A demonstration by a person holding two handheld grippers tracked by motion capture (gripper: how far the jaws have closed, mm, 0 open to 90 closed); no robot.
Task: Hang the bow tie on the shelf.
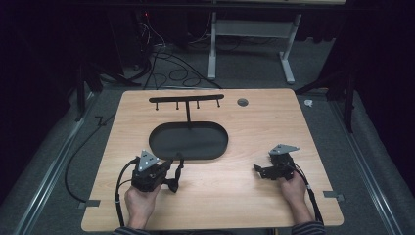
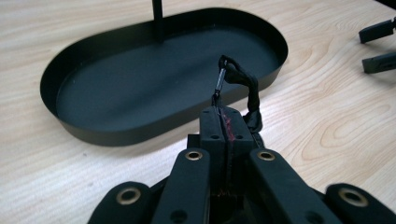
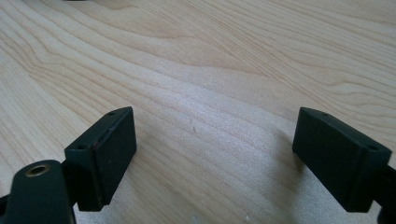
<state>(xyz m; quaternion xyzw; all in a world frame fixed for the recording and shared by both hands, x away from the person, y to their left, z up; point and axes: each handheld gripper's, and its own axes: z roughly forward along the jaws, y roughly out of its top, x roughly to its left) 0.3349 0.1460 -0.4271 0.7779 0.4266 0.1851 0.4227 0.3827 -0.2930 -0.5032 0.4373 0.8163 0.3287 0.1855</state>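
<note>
My left gripper is shut on a black strap with a small metal clip. The strap loops up from the jaws and hangs down on their right side, just in front of the black oval tray. A T-shaped black rack with several hooks rises from the tray's far side, and its post stands at the far rim. My right gripper rests low over the bare wood at the right, open, with nothing between its jaws; its fingers show at the far right.
The wooden table carries a small grey round disc near its far edge. Cables lie on the floor behind the table, next to a white desk frame. Each gripper trails a cable toward the near edge.
</note>
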